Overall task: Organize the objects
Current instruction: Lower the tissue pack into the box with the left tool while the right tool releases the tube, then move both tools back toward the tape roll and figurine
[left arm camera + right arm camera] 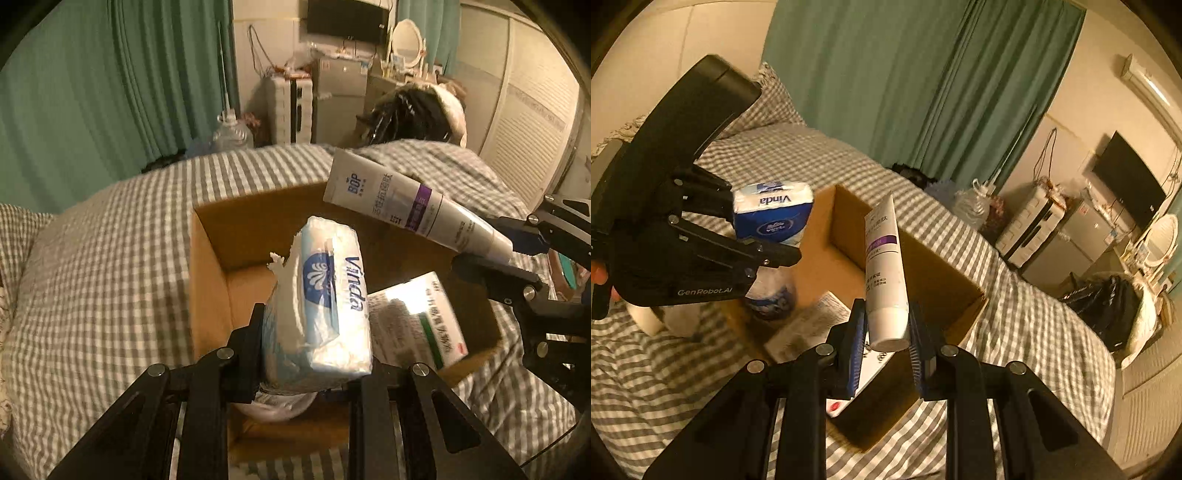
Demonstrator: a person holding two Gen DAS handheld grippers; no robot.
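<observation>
An open cardboard box (210,266) (945,280) sits on the checked bed. My left gripper (314,354) (764,240) is shut on a white and blue Vinda tissue pack (328,299) (774,214) and holds it above the box. My right gripper (886,332) (517,251) is shut on the cap end of a white tube with a purple band (884,258) (399,199), held over the box's right side. A white medicine box with a green stripe (421,321) (809,325) lies inside the cardboard box. A wrapped white and blue item (772,295) lies inside below the tissue pack.
The grey checked bedspread (103,280) surrounds the box. Green curtains (92,92) hang behind. A dark bag (410,114), a water jug (232,136), a small fridge (340,96), a TV (347,18) and a round mirror (406,40) stand beyond the bed.
</observation>
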